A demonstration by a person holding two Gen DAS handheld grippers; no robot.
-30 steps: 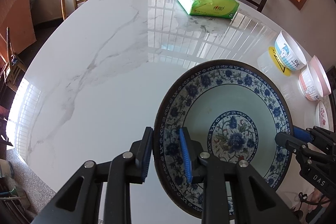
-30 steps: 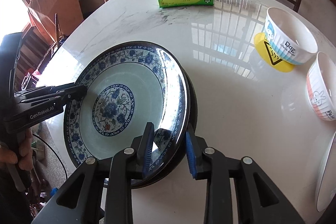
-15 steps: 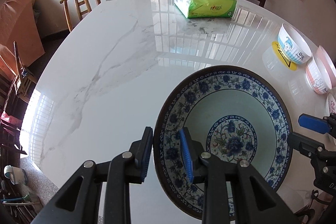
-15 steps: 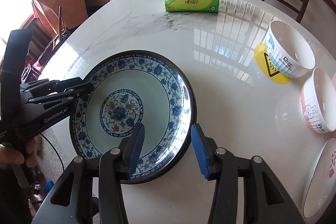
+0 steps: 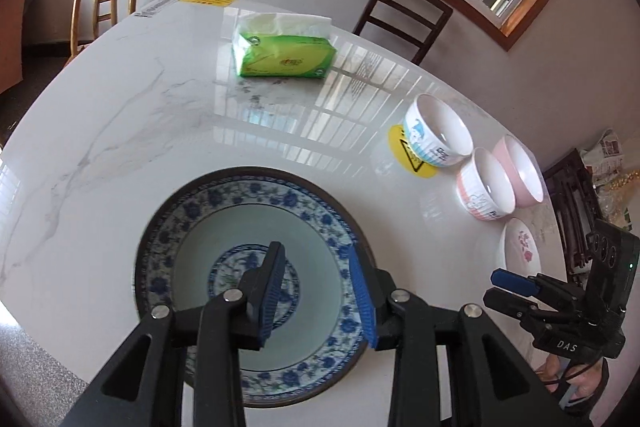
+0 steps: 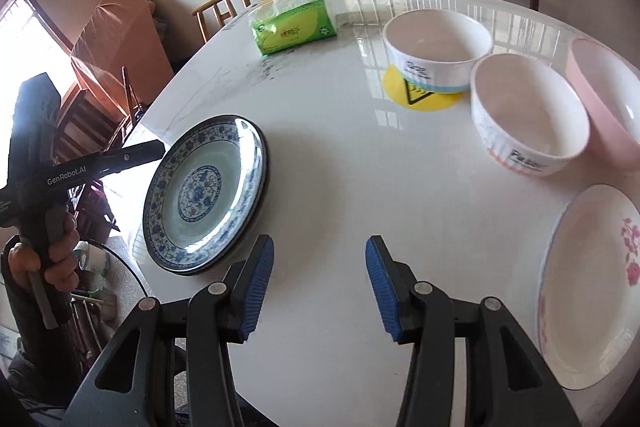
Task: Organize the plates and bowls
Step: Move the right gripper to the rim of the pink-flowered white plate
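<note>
A blue-and-white flowered plate (image 5: pixel 256 227) lies on a dark-rimmed plate (image 6: pixel 262 203) at the near left of the white marble table (image 5: pixel 120 131). My left gripper (image 5: pixel 316 291) hovers over this stack; its jaws are opening and grip nothing. My right gripper (image 6: pixel 320 283) stands open over bare tabletop to the right of the stack. On the right sit a blue-banded white bowl (image 6: pixel 438 47), an orange-striped white bowl (image 6: pixel 528 115) and a pink bowl (image 6: pixel 604 99). A white plate with pink flowers (image 6: pixel 588 287) lies nearest me on the right.
A green tissue pack (image 5: pixel 284 53) lies at the far side of the table. The blue-banded bowl stands on a yellow warning sticker (image 6: pixel 420 95). A dark chair (image 5: pixel 400 19) and a light wooden chair (image 5: pixel 104 7) stand behind the table. A hand (image 6: pixel 48 259) holds the left gripper's handle.
Both grippers have let go of the blue plate's rim. The left one rose and moved over the plate, jaws wider. The right one opened and swung right, away from the stack.
</note>
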